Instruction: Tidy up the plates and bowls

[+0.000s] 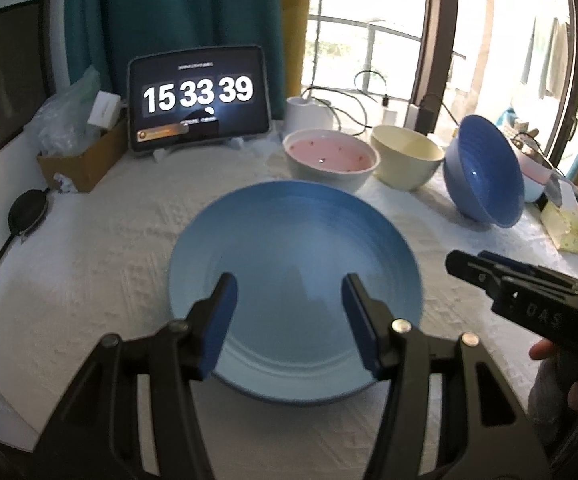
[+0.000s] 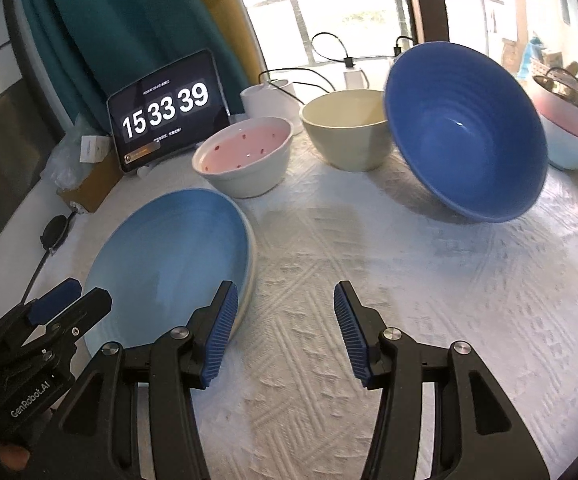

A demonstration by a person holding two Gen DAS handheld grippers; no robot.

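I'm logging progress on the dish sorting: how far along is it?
Nothing looks stacked yet. The light blue plate lies alone on the white cloth; the pink-lined bowl, cream bowl and tilted dark blue bowl stand separately. The left gripper and right gripper are open, holding nothing. All the grouping remains.

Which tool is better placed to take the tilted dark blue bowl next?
Likely the right tool: open and empty, it faces bare cloth with the bowl just ahead. The left tool hangs over the plate.
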